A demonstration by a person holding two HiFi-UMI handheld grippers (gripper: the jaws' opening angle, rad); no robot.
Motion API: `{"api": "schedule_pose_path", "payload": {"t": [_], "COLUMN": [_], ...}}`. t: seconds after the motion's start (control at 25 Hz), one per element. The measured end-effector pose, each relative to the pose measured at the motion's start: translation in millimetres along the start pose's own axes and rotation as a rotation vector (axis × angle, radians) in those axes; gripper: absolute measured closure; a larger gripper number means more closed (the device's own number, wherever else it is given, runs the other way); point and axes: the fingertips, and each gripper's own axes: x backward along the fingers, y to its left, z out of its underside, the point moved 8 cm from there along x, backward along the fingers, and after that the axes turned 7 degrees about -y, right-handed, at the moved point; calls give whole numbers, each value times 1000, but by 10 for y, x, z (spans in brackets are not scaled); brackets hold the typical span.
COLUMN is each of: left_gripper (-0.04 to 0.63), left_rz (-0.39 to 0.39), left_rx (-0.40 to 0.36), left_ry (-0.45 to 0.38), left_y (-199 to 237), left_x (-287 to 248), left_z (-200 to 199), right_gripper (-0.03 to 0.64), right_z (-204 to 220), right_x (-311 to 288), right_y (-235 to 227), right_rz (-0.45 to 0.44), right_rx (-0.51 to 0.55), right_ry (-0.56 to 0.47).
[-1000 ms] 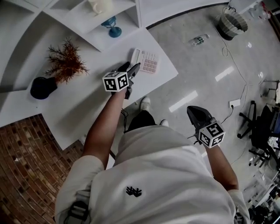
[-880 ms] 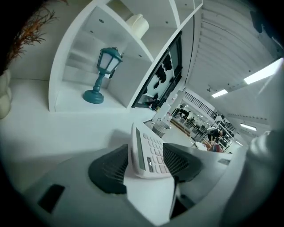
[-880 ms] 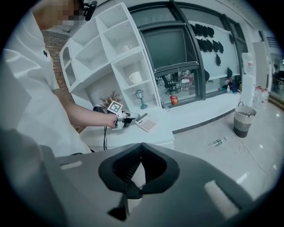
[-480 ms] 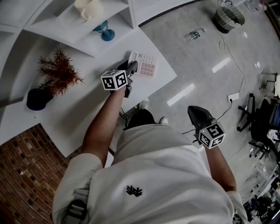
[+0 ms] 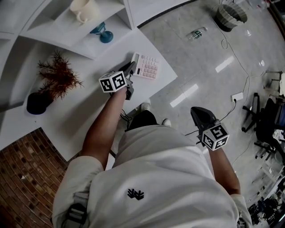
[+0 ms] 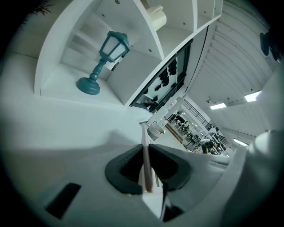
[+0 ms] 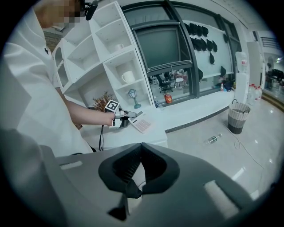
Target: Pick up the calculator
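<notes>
The white calculator [image 5: 148,67] with pink keys lies near the corner of the white desk [image 5: 84,107]. My left gripper [image 5: 132,67] reaches its left edge. In the left gripper view the calculator [image 6: 145,166] shows edge-on as a thin slab between the dark pads [image 6: 126,170]. The jaws are closing and press on both of its sides. From the right gripper view the left gripper [image 7: 128,115] meets the calculator [image 7: 142,124] on the desk. My right gripper [image 5: 196,113] hangs over the floor, far from the desk. Its jaws [image 7: 141,148] are shut and hold nothing.
Behind the calculator a white shelf unit [image 5: 111,20] holds a teal lantern figure [image 5: 104,33] and a white mug [image 5: 83,10]. A dried plant in a black pot [image 5: 51,80] stands at the desk's left. On the floor lie a bottle [image 5: 196,33] and a bin [image 5: 229,14].
My left gripper has slid forward to the calculator's left edge and its jaws have closed around that edge. The right gripper has stayed where it was.
</notes>
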Motion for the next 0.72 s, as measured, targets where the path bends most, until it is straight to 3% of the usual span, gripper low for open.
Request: {"api": "schedule_pose_path", "payload": {"t": [0.56, 0.72], "left_gripper": [552, 552], "left_rz": [-37, -13], "left_rx": [-30, -35], "left_ry": [-87, -138], "left_y": [-312, -542], "left_x": [314, 491], "left_z": [-97, -145], "right_gripper": [606, 606], "right_z": [131, 202], "right_x": [266, 378], "right_y": [-57, -59], "right_rz": [-50, -78], "right_rx": [26, 39], "right_ry": [-27, -36]}}
